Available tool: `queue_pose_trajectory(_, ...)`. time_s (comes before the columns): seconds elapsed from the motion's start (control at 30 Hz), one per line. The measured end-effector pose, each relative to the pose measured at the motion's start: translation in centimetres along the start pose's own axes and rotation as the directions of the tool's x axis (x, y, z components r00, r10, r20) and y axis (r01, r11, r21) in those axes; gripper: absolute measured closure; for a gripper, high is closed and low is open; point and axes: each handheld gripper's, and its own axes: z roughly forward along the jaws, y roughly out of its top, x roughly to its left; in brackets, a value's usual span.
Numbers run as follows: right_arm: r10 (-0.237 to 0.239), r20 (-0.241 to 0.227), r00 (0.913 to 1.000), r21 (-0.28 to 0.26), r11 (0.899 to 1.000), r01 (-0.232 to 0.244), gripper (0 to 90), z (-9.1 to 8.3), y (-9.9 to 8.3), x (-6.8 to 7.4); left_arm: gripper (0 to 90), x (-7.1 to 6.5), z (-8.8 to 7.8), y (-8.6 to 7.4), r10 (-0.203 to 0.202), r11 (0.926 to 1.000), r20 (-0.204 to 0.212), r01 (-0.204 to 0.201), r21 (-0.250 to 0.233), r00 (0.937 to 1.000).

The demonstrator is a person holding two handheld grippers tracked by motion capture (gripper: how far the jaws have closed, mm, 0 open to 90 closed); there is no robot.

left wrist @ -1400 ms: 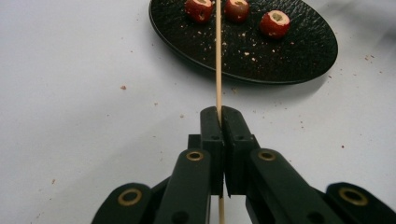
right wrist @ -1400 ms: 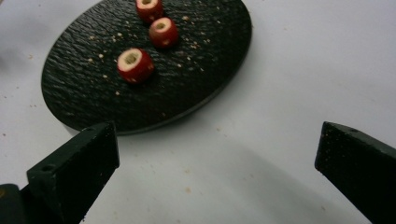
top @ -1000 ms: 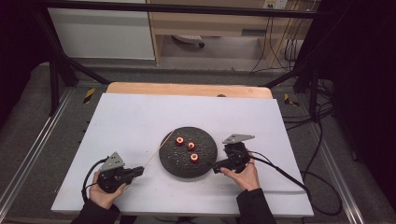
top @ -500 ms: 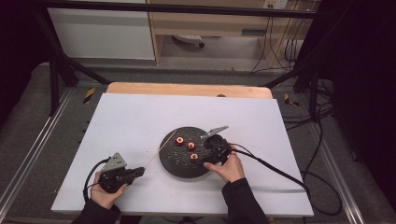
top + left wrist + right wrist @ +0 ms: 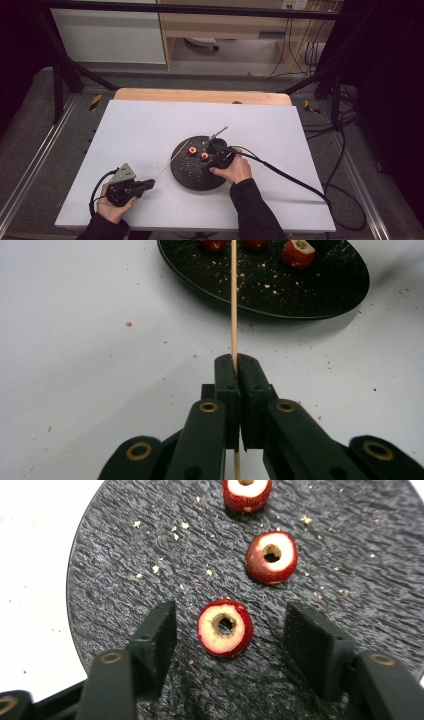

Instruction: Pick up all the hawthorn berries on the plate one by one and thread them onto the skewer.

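L. gripper (image 5: pixel 145 184): sitting low at the table's near-left, resting in the person's L. hand (image 5: pixel 114 206); jaws are pressing together on a thin wooden skewer (image 5: pixel 233 300), w/ no gap showing betw. the pads.
Skewer: running from the L. jaws up and rightward; its far tip is reaching over the plate's near-left rim, seen in the high view (image 5: pixel 172 160).
Table (image 5: pixel 150 125): white top, carrying scattered crumbs around the plate.
Plate (image 5: pixel 125 555): round, dark, rough-textured; lying at table centre, crumbs on it.
Fruit pieces: three red cored pieces w/ pale cut faces are standing on the plate, hole up, well apart from each other.
Nearest piece (image 5: pixel 225 628): sitting betw. the R. jaws, touching neither pad.
Middle piece (image 5: pixel 271 557) and far piece (image 5: pixel 247 491): lying beyond the R. jaws.
R. gripper (image 5: pixel 230 630): hovering over the plate, pointing down at it; jaws have just been closing, part open, gaps either side of the piece.
R. hand (image 5: pixel 235 170): holding the gripper over the plate's right half.
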Motion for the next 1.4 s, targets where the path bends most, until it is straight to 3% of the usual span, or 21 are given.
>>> queue_pose_trajectory(0.3, -0.008, 0.002, 1.0, 0.076, 0.997, 0.008, 51.6, 1.0, 0.5, -0.1, 87.9, -0.1, 0.0, 0.0, 0.004, 1.0, -0.001, -0.004, 0.002, 1.0)
queue_pose_trajectory(0.73, 0.029, -0.018, 0.9994, 0.094, 0.995, -0.027, 59.8, 1.1, 0.8, -0.4, 87.9, -0.2, 0.0, 0.0, 0.013, 0.9999, -0.003, -0.013, 0.001, 0.9999)
queue_pose_trajectory(0.97, 0.069, -0.055, 0.9961, -0.025, 0.997, -0.07, 60.0, -0.9, 0.6, -0.1, 87.9, -0.3, 0.0, 0.0, 0.012, 0.9999, -0.008, -0.012, -0.006, 0.9999)
queue_pose_trajectory(1.13, 0.107, -0.084, 0.9907, -0.119, 0.986, -0.116, 60.1, -1.9, 0.2, 0.2, 87.9, -0.4, -0.1, 0.0, 0.009, 0.9998, -0.01, -0.009, -0.015, 0.9999)
queue_pose_trajectory(1.23, 0.13, -0.113, 0.9851, -0.191, 0.97, -0.15, 60.1, -2.2, -0.5, 0.2, 87.9, -0.4, -0.1, -0.1, 0.007, 0.9998, -0.01, -0.007, -0.017, 0.9999)
queue_pose_trajectory(1.4, 0.165, -0.18, 0.9697, -0.305, 0.928, -0.214, 60.1, -2.2, -1.7, 0.3, 87.9, -0.5, -0.1, -0.1, 0.007, 0.9998, -0.011, -0.007, -0.02, 0.9999)
